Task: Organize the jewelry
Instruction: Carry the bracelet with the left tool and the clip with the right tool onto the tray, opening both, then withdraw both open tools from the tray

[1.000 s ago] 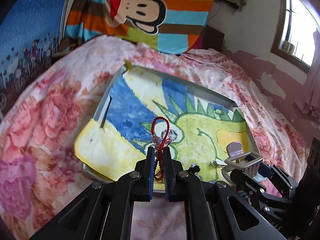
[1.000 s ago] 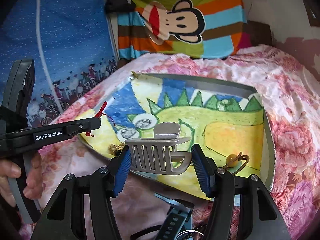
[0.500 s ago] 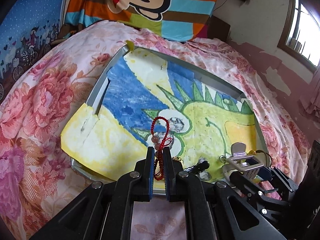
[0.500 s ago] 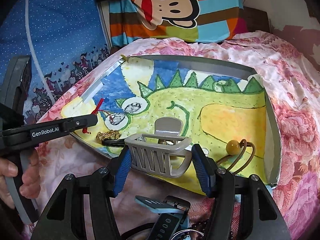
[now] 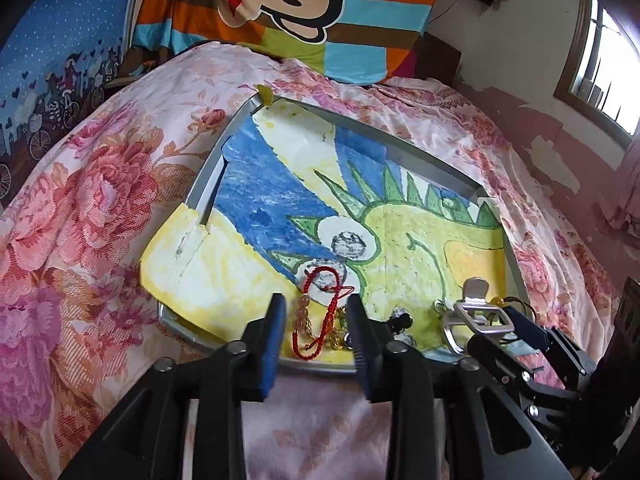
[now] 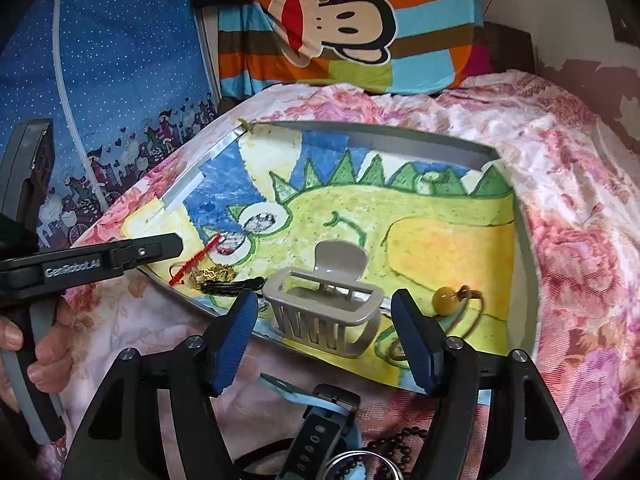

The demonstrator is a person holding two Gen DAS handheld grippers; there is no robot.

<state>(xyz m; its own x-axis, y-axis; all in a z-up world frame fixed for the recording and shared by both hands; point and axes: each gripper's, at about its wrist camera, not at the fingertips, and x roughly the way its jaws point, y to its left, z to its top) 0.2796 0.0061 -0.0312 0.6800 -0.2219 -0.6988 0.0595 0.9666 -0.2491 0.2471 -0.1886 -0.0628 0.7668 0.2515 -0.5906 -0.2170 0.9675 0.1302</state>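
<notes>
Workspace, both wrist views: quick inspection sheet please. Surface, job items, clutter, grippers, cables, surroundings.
Surface: floral bedspread with a grey tray on it, lined with a crayon drawing.
Job's things: red cord bracelet, gold chain, black hair tie, grey claw clip and amber bead loop, all in the tray.
Clutter: blue watch and dark bead string on the bedspread, outside the tray.
Grippers: left gripper open around the bracelet; right gripper open, pads clear of the clip.
Cables: nothing seen.
Surroundings: striped monkey blanket, blue curtain, window, peeling wall.
</notes>
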